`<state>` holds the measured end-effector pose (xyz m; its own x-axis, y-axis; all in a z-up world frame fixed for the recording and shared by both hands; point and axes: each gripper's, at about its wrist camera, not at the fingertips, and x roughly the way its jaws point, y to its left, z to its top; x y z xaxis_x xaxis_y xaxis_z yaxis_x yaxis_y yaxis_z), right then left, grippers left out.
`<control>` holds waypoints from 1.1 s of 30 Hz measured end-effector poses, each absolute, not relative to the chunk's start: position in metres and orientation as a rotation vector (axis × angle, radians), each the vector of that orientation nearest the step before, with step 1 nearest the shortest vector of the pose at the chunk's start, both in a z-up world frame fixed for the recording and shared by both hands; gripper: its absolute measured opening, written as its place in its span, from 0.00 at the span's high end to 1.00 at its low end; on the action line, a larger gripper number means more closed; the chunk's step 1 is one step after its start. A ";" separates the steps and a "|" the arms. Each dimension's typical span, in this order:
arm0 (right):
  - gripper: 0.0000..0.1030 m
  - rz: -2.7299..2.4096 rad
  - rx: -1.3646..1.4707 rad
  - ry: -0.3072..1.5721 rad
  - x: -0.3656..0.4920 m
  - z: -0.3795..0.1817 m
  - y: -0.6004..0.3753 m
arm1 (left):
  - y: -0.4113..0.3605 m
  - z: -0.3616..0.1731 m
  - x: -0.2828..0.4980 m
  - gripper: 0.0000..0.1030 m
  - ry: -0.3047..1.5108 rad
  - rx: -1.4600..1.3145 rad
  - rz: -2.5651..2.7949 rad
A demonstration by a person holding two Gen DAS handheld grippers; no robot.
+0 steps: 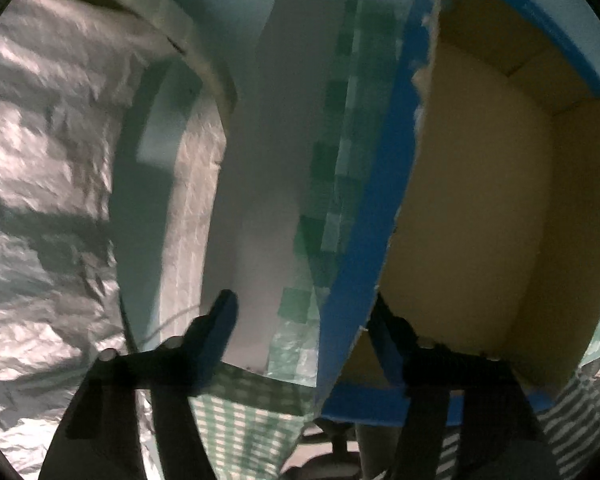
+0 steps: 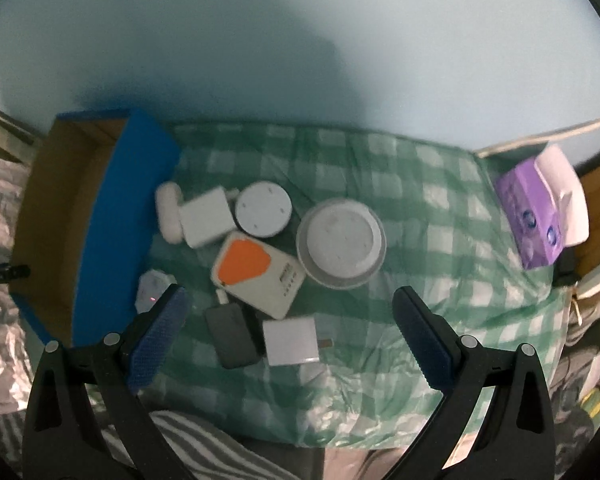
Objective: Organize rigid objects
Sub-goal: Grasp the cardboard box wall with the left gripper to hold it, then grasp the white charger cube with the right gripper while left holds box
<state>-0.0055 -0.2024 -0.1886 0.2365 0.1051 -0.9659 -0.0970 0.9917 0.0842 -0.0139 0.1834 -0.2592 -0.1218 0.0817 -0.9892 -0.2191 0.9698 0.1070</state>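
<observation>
In the left wrist view my left gripper (image 1: 304, 322) points down and straddles the near wall of a blue cardboard box (image 1: 384, 168) with a brown inside. One finger hangs inside the box against the wall; the other stands outside with a gap, so the jaws are open. In the right wrist view my right gripper (image 2: 290, 304) is open above a cluster on the green checked cloth (image 2: 440, 184): a white and orange device (image 2: 256, 272), a round white puck (image 2: 262, 208), a larger round white unit (image 2: 342, 240), a white charger (image 2: 206, 220), a black adapter (image 2: 232, 336) and a white plug cube (image 2: 292, 342).
The blue box (image 2: 112, 216) stands left of the cluster, its wall close to the items. A purple tissue pack (image 2: 528, 220) lies at the cloth's right edge. Crinkled silver foil (image 1: 40, 160) covers the area left of the box. A pale blue wall rises behind.
</observation>
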 end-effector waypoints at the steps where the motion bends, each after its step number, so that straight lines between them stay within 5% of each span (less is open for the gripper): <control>1: 0.02 0.127 0.007 1.338 -0.006 -0.193 -0.204 | 0.183 -0.264 -0.015 0.47 1.687 -0.103 0.254; 10: 0.02 0.094 0.002 1.377 -0.010 -0.210 -0.212 | 0.166 -0.281 -0.028 0.88 1.761 -0.057 0.203; 24: 0.02 0.134 -0.086 1.504 -0.010 -0.271 -0.213 | 0.157 -0.279 -0.036 0.87 1.774 -0.027 0.211; 33: 0.16 0.183 -0.075 1.563 -0.008 -0.302 -0.212 | 0.154 -0.275 -0.033 0.89 1.762 -0.020 0.179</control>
<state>-0.0084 -0.2118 -0.3018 -0.0019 0.0685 -0.9977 -0.1634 0.9842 0.0678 -0.0332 0.1538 -0.2751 -0.1985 0.0854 -0.9764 -0.1123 0.9877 0.1092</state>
